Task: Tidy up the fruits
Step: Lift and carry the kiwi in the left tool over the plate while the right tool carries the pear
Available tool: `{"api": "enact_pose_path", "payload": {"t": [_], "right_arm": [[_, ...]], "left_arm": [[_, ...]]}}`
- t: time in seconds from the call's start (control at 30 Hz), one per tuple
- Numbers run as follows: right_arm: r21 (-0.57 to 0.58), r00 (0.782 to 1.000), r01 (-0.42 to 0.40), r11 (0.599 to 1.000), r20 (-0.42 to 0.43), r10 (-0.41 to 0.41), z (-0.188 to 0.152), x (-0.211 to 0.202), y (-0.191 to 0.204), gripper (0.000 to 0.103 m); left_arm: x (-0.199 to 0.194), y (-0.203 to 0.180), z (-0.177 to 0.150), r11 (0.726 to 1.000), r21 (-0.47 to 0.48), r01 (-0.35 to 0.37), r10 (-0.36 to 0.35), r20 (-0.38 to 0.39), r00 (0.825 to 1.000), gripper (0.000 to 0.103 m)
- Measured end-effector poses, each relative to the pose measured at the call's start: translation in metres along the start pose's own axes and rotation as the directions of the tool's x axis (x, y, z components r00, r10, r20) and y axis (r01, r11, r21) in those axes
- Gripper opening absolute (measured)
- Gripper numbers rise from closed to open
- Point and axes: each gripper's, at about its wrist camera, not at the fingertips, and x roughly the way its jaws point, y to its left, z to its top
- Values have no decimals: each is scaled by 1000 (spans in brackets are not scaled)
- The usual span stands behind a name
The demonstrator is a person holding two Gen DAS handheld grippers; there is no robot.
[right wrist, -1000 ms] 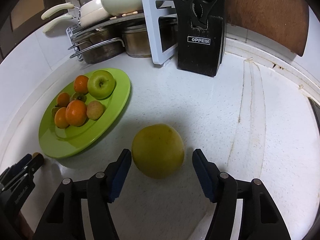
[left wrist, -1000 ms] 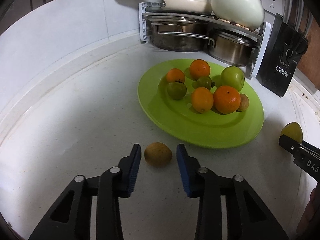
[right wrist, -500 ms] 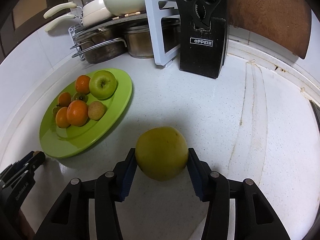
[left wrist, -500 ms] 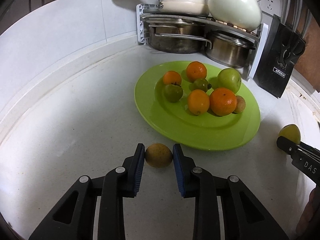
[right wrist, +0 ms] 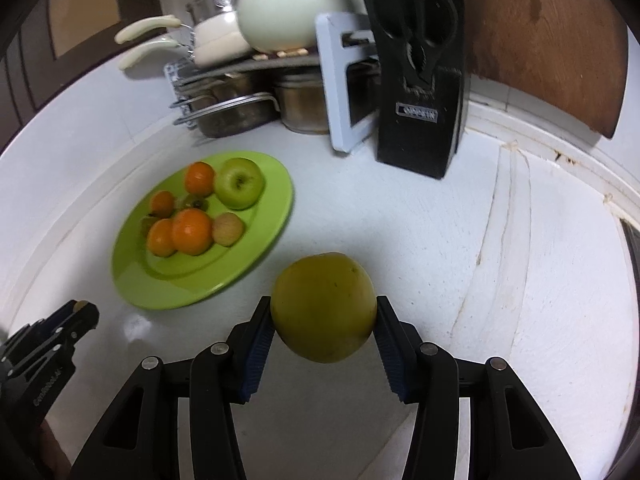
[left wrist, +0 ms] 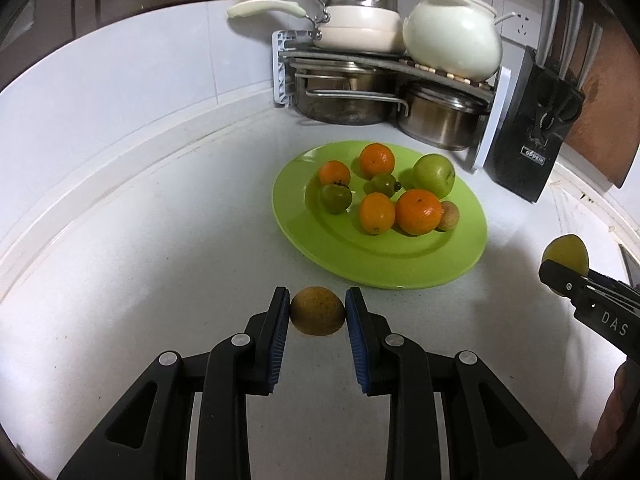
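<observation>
While both grippers are loaded, nothing new has landed on the plate yet. Left gripper (left wrist: pixel 317 312) is clamped tight on a small brownish fruit (left wrist: pixel 317 311), pads pressing both sides, just short of the plate's near rim. Right gripper (right wrist: pixel 324 330) has its pads squeezed against a big yellow-green fruit (right wrist: pixel 324 307) (much wider, so the jaws stand further apart), right of the plate and apart from it. Whether either fruit is clear of the white counter (left wrist: pixel 140 264) is hard to tell.

Green plate (left wrist: pixel 384 268) already carries four oranges, a green apple (left wrist: pixel 434 175), two small green fruits and a small tan one. Judging from that, most sorting is done; left to do is carrying these two over and releasing them, with bare room at the plate's front.

Writing: black knife block (right wrist: pixel 420 92) has a label, too blurred to read here. Right gripper's side shows "DAS" in the left wrist view.
</observation>
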Motion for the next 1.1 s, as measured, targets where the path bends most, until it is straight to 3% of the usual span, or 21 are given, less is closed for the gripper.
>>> {"api": "enact_pose_path", "payload": {"t": [0.57,0.83,1.1], "right_arm": [[-95,990,-118,988,65,124,10,-64,15,50],[-144,978,-157,977,114,174,17,-86,23,50],[-198,966,-212,957,107,236,31,-87,35,50]], "left_arm": [[-66,-12,10,999,0,39,-39,111,993,29],[-83,-22,20,998,22,66,-68,144,987,29],[-85,-27,38,993,37,110,-114,146,983,29]]}}
